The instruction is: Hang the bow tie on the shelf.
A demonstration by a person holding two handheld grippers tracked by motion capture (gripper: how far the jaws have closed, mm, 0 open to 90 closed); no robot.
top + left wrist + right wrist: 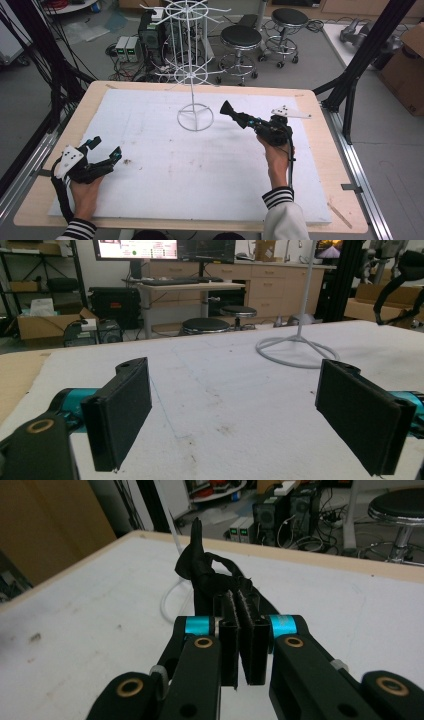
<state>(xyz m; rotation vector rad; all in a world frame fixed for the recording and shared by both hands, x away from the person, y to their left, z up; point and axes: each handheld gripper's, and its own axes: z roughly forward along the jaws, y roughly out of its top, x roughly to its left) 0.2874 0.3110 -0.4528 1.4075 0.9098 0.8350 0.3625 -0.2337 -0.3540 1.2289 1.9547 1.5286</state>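
A small black fabric piece [228, 108] [197, 565] sticks out from the tips of my right gripper [240, 117] [239, 600], which is shut on it and held above the white mat, just right of the rack's base. The white wire display rack [192, 75] stands on a ring base [195, 118] [297, 347] at the far middle of the mat. My left gripper [106, 150] [235, 415] rests low at the mat's near left, open wide, with nothing between its black pads [120, 415].
A white mat [165, 170] covers most of the wooden table [320, 165]. Black frame posts [367, 45] stand at the right and left edges. Two stools [241, 37] and computer boxes [150, 35] sit on the floor beyond the far edge.
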